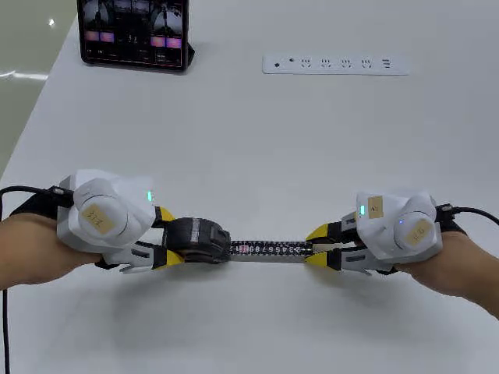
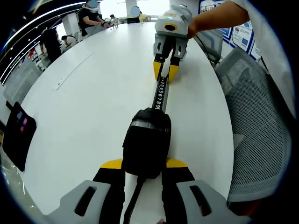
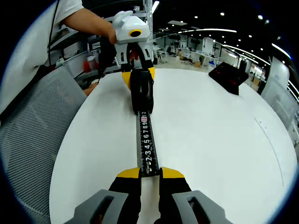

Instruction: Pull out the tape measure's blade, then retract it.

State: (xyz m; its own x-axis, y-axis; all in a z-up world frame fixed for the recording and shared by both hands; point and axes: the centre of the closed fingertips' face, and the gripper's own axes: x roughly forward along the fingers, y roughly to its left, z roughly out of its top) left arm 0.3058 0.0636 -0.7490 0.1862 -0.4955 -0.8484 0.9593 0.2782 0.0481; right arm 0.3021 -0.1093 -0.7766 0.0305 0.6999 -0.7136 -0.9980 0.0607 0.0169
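Observation:
A black tape measure [image 1: 197, 239] lies low over the white table, its case clamped by my left gripper [image 1: 165, 238]. In the left gripper view the case [image 2: 147, 142] sits between the yellow-tipped fingers [image 2: 112, 164]. A short length of black blade [image 1: 269, 249] with white numbers runs out to the right. My right gripper [image 1: 316, 246] is shut on the blade's end. The right gripper view has the blade [image 3: 146, 148] running from its jaws to the case [image 3: 141, 91], with the left gripper [image 3: 137, 74] behind it. The left gripper view has the blade [image 2: 160, 93] reaching the right gripper [image 2: 166, 72].
A white power strip [image 1: 336, 64] lies at the far side of the table [image 1: 257, 156]. A dark tablet [image 1: 134, 33] stands at the far left. A grey mesh chair [image 2: 259, 126] is beside the table edge. People sit at the far end of the room [image 2: 93, 16].

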